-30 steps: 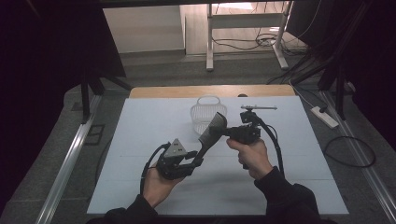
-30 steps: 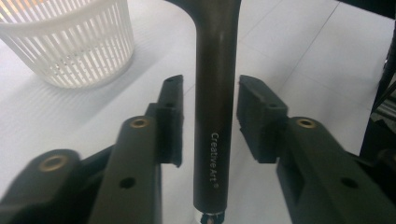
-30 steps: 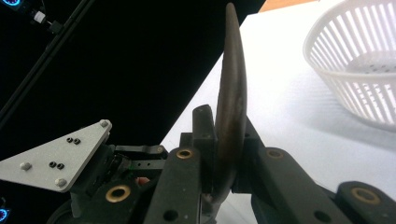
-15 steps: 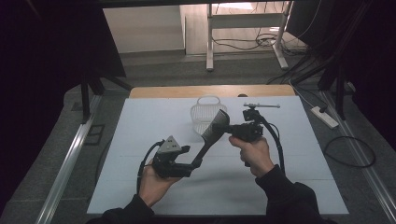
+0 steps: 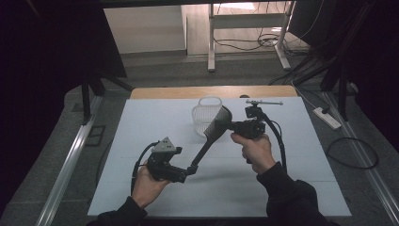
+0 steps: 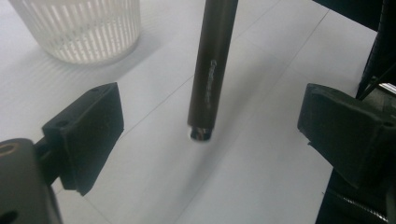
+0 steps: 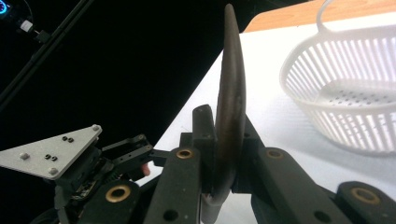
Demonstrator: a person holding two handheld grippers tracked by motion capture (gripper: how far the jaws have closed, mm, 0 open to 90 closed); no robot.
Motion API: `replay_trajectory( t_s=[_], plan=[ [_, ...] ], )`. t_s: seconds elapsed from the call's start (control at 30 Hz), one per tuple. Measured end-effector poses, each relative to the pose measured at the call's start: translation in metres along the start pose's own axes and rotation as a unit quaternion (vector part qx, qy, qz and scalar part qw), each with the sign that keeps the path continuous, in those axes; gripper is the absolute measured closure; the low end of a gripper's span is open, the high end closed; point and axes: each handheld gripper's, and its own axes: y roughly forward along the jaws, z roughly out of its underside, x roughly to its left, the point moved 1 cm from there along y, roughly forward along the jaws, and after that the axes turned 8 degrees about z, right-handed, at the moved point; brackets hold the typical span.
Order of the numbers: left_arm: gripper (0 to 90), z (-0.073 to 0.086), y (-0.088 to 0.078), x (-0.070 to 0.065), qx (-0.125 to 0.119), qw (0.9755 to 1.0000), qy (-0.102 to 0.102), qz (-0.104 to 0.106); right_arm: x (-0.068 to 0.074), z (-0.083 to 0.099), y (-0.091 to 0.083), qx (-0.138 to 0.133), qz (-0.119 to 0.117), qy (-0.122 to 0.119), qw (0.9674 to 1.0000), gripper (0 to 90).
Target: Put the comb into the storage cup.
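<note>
Since the earlier frame, the left hand-held gripper point(image 5: 190, 169) has let go of the handle end of a dark spatula point(image 5: 212, 133): its jaws have just been opening and now stand wide apart. In the left gripper view the spatula's handle point(image 6: 211, 79) hangs between the two black pads without touching either, its metal-capped tip in mid-air above the worktop.

A white worktop point(image 5: 141, 141) fills the middle of the high view, with a strip of bare wood along its far edge. Around it lies grey floor, with metal rails running along both sides, black cables, a white power strip at the right, and the legs of a pale frame in the lit area beyond. The rest of the room is dark.

A white slotted plastic basket point(image 5: 205, 115) with a loop handle stands on the far part of the worktop, just behind the spatula's blade.

The right hand-held gripper point(image 5: 232, 126) is clamped tight on the spatula. In the right gripper view its jaws pinch the curved dark blade point(image 7: 231, 107) edge-on near the neck, with the basket point(image 7: 345, 93) close at the right. The spatula slants across the space between the person's hands, blade end raised toward the basket, handle end pointing down toward the left hand-held gripper.
</note>
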Motion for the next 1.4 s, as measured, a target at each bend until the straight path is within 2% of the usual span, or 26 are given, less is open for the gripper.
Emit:
replay_trajectory(
  t_s=[0.17,0.33,0.43,0.53,0.73,0.9,1.4],
  plan=[
    [3.4,0.003,-0.009,0.004,0.005,0.9999,-0.008,-0.003,0.000,-0.005,-0.001,-0.004,0.004,-0.006,1.0000,84.0],
    [0.6,0.008,-0.015,0.004,0.015,0.9998,-0.007,-0.013,-0.001,-0.012,-0.003,-0.008,0.011,-0.014,0.9998,84.0],
    [0.6,0.012,-0.020,0.004,0.022,0.9992,-0.001,-0.032,-0.001,-0.015,-0.004,-0.010,0.013,-0.018,0.9997,84.0],
    [0.5,0.017,-0.024,0.003,0.023,0.9989,0.002,-0.040,0.000,-0.016,-0.005,-0.013,0.013,-0.022,0.9996,83.9],
    [0.2,0.027,-0.036,0.001,0.019,0.9988,-0.001,-0.044,0.000,-0.019,-0.007,-0.019,0.016,-0.023,0.9994,84.0],
    [0.2,0.034,-0.046,-0.002,0.001,0.9989,-0.014,-0.044,-0.001,-0.023,-0.009,-0.024,0.021,-0.027,0.9991,84.0],
    [0.1,0.059,-0.070,-0.003,-0.011,0.9977,-0.024,-0.062,-0.004,-0.036,-0.011,-0.037,0.042,-0.033,0.9979,83.9]
  ],
)
